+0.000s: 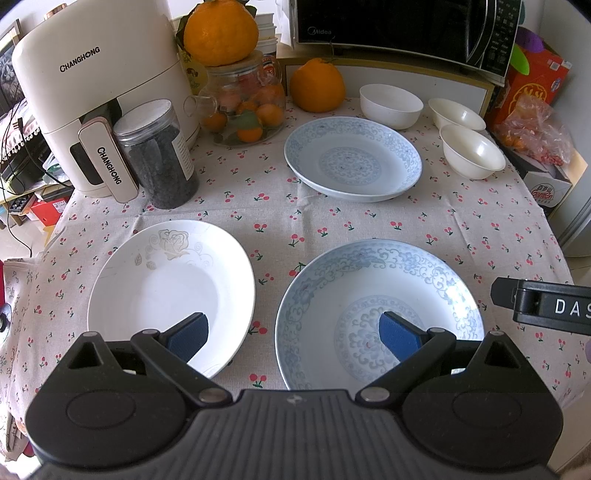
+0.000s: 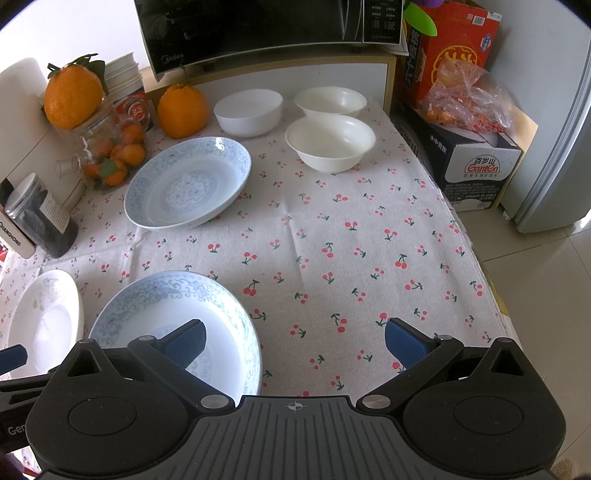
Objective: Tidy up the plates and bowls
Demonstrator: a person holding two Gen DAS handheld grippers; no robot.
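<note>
Hovering apart over plates, both claws face CHANGHONG fryer (image 1: 92, 92), Midea microwave (image 2: 266, 33).

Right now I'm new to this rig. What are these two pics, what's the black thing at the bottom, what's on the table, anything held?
No robot here: a person carries a two-finger claw in each hand, each with a fisheye camera looking along its fingers. One picture is the left claw view, the other the right claw view. The black frame with blue pads at the bottom is the claw itself. Both are open and hold nothing. On the cherry-print tablecloth sit a white plate, two blue-patterned plates, near and far, and three white bowls at the back. Oranges, jars, an air fryer and a microwave stand behind.
</note>
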